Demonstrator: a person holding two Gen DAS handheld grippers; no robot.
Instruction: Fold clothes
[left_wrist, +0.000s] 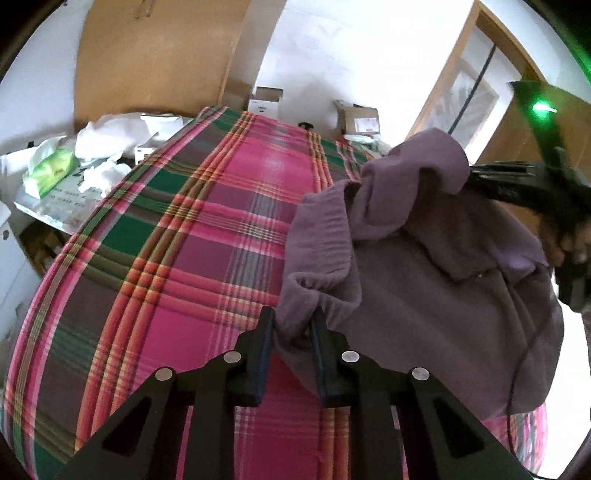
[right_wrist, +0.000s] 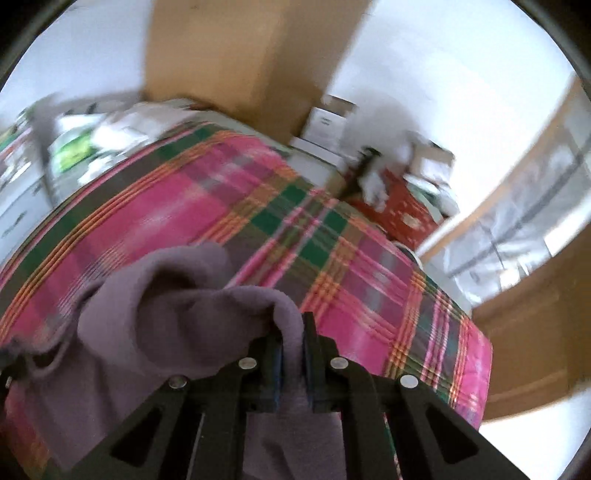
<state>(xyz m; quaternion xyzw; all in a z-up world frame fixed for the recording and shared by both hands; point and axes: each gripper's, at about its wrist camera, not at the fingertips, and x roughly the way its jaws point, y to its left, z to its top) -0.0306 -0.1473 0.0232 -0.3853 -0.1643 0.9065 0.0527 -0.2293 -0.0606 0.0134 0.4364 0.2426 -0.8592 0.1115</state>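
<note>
Here both tongs (left_wrist: 291, 325) (right_wrist: 293, 332) pinch purple garment (left_wrist: 424, 295).

We saw bright daylight washing out the white wall (left_wrist: 332, 55) in both views. The left wrist view was sharp, with a green glare spot (left_wrist: 541, 108) at its upper right. The right wrist view was smeared by motion blur. Fisheye bending curved the plaid cloth (left_wrist: 177, 258), and dark corners framed each picture.

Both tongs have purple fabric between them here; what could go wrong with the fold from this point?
The left tongs pinch only a thin gathered edge of the purple garment, so it may slip free. The right tongs grip a bunched ridge, possibly several layers, giving an uneven fold. The garment lies near the plaid cover's right edge and could slide off.
</note>
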